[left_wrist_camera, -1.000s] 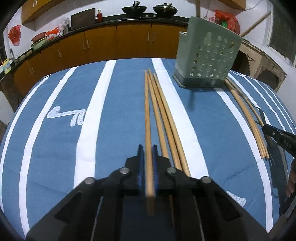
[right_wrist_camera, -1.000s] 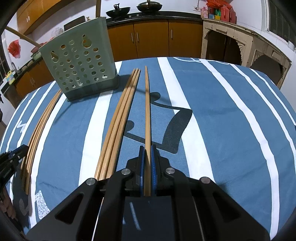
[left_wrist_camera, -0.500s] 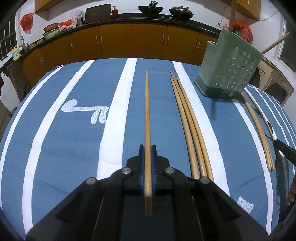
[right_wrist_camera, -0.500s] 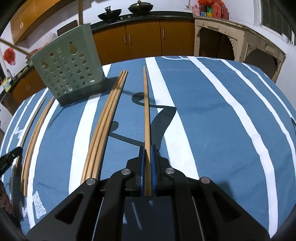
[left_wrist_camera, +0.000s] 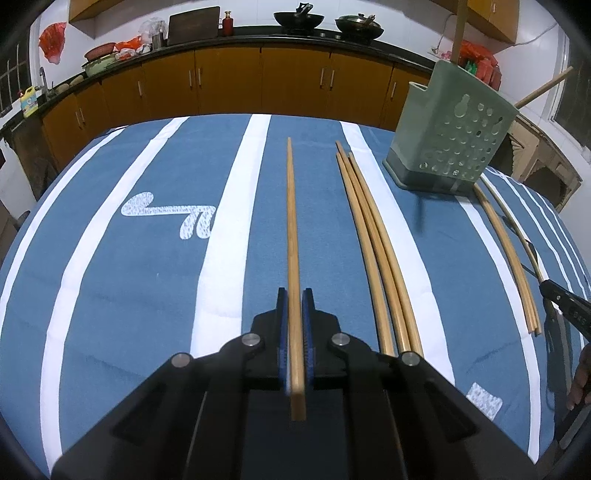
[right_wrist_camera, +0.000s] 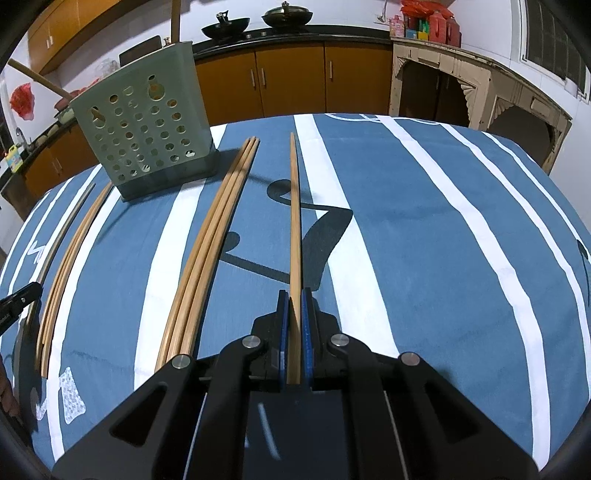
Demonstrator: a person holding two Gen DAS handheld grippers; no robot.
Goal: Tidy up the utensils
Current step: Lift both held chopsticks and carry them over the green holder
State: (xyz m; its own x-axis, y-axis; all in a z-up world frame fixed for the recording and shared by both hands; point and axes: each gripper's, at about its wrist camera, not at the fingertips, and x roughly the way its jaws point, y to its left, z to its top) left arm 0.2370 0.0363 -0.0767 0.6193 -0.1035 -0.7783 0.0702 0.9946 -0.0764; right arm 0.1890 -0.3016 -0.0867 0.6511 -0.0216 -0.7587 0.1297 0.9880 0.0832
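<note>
My left gripper [left_wrist_camera: 294,297] is shut on one wooden chopstick [left_wrist_camera: 291,221], which points away over the table. Three more chopsticks [left_wrist_camera: 373,251] lie side by side just to its right. The green perforated utensil holder [left_wrist_camera: 450,144] stands upright at the far right, with wooden sticks [left_wrist_camera: 460,33] poking out of its top. My right gripper [right_wrist_camera: 294,297] is shut on another single chopstick [right_wrist_camera: 295,221]. In the right wrist view three chopsticks [right_wrist_camera: 210,240] lie to its left, and the holder [right_wrist_camera: 144,140] stands at the far left.
The table wears a blue cloth with white stripes [left_wrist_camera: 110,258]. A further bundle of chopsticks [left_wrist_camera: 506,251] lies right of the holder, by the tip of the other gripper [left_wrist_camera: 565,310]. Orange kitchen cabinets [left_wrist_camera: 229,85] and a worktop with pans run behind the table.
In the left wrist view the held chopstick has come away to the left from the three beside it. The right gripper keeps its chopstick and has hardly moved.
</note>
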